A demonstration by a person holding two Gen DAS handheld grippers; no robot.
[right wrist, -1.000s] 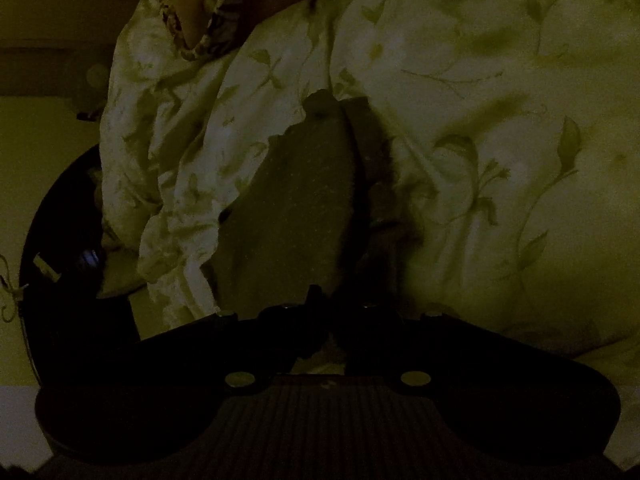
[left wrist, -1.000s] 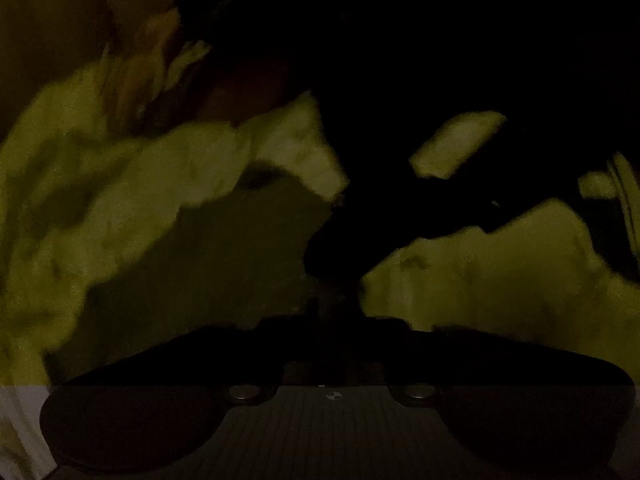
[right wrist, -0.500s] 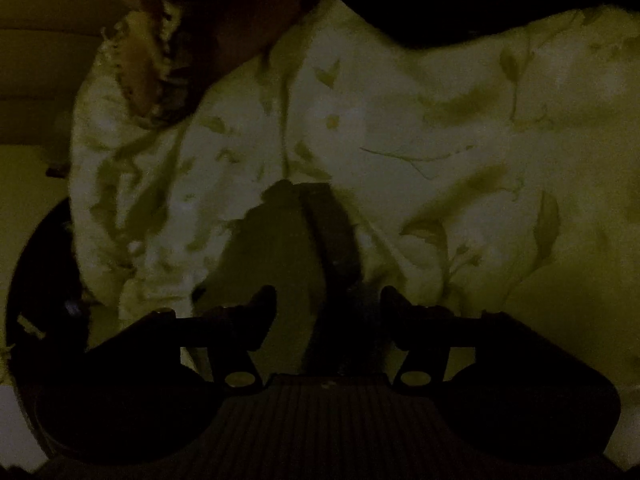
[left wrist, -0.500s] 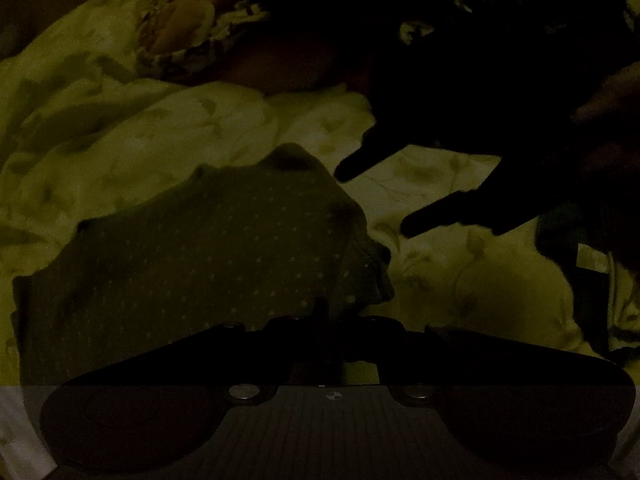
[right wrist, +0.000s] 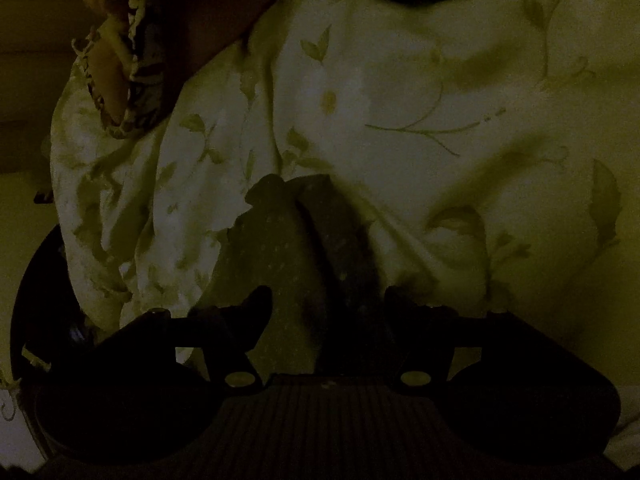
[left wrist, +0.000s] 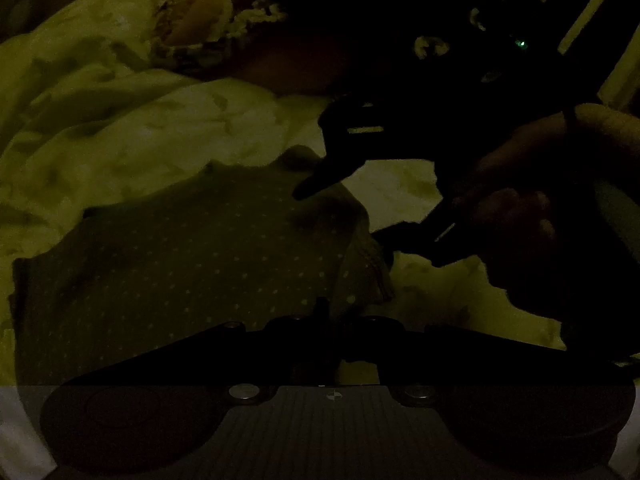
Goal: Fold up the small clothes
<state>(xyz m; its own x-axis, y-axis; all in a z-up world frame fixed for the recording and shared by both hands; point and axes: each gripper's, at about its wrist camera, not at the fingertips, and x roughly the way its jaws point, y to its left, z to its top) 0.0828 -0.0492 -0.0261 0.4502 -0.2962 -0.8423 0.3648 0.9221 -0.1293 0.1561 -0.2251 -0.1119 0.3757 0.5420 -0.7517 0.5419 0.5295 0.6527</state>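
Note:
A dark garment with small pale dots [left wrist: 192, 264] lies spread on the bed in the left wrist view. My left gripper [left wrist: 321, 309] is low at the garment's near right edge, jaws together and pinching the cloth. The right gripper [left wrist: 348, 216], held in a person's hand [left wrist: 520, 224], hovers over the garment's right side with its fingers apart. In the right wrist view the same garment [right wrist: 280, 248] shows as a dark folded strip. It runs between the spread fingers of my right gripper [right wrist: 328, 300], which do not press on it.
A pale bedsheet printed with leaves [right wrist: 440, 120] lies rumpled under everything. A frilly patterned cloth [left wrist: 208, 24] sits at the far side. A dark round object [right wrist: 36, 300] stands beyond the sheet's left edge. The room is very dim.
The garment, lifted and blurred a second ago, now lies flat on the sheet. The right gripper has opened, let go of the cloth and come lower over it.

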